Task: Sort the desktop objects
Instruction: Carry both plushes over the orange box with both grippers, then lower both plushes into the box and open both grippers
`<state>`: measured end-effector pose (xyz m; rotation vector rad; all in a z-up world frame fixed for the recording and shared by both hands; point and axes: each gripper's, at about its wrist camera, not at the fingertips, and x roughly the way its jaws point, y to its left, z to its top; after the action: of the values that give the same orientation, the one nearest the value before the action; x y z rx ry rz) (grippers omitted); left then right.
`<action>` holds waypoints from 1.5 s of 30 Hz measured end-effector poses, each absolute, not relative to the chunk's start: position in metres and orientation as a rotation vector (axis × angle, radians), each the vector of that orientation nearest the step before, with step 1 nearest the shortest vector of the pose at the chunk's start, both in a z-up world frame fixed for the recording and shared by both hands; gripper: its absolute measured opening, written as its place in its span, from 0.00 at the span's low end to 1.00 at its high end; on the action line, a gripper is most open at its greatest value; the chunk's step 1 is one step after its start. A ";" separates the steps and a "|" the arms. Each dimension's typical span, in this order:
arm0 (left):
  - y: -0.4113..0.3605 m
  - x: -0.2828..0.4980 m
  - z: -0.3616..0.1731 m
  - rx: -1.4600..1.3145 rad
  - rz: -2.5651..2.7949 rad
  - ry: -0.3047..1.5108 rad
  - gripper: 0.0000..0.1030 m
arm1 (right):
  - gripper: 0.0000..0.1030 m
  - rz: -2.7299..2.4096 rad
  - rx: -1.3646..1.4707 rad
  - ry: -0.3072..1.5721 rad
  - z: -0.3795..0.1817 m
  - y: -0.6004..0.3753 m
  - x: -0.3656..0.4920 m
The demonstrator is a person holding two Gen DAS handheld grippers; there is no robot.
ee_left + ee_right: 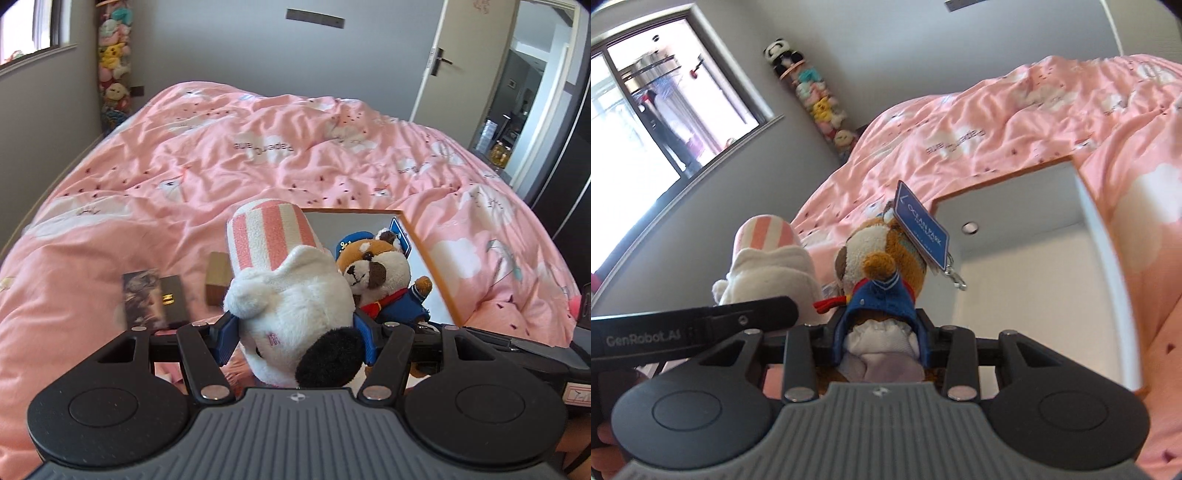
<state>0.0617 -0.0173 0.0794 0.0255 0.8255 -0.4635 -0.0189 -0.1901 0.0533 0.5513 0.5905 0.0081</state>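
Observation:
My left gripper (295, 334) is shut on a white plush toy (295, 306) with a black patch and a pink-and-white striped hat, held above the pink bed. My right gripper (881, 343) is shut on a brown plush animal (882, 266) in a blue sailor jacket, with a blue tag (921, 230) and a metal clasp. That same brown plush (380, 280) shows just right of the white one in the left wrist view. The white plush (768, 273) shows left of the brown one in the right wrist view. A white box with an orange rim (1089, 229) lies open on the bed beyond both toys.
A dark card box (155, 299) and a small brown box (218, 277) lie on the pink duvet (207, 155) left of the white box (439, 280). A column of plush toys (823, 107) stands in the room corner. A door (458, 62) is at the far right.

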 end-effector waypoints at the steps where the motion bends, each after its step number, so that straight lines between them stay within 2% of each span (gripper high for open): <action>1: -0.023 0.066 0.077 0.022 -0.482 0.834 0.69 | 0.38 -0.012 0.556 0.591 0.052 -0.198 -0.018; 10: -0.070 0.099 0.029 0.038 -0.586 1.025 0.69 | 0.38 -0.116 0.558 0.722 0.015 -0.241 0.002; 25: -0.097 0.114 -0.019 0.248 -0.559 1.262 0.70 | 0.39 -0.082 0.432 1.041 -0.050 -0.228 0.036; 34: -0.100 0.119 -0.022 0.270 -0.558 1.291 0.72 | 0.42 -0.037 0.376 1.054 -0.046 -0.231 0.034; 37: -0.101 0.119 -0.023 0.277 -0.556 1.292 0.72 | 0.46 -0.007 0.318 1.039 -0.038 -0.230 0.030; 45: -0.102 0.117 -0.022 0.284 -0.566 1.278 0.73 | 0.46 0.066 0.252 1.041 -0.031 -0.232 0.026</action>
<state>0.1168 -0.1018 -0.0223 0.2837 1.2782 -0.5655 0.0265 -0.2324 -0.0310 0.2519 1.0411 0.0659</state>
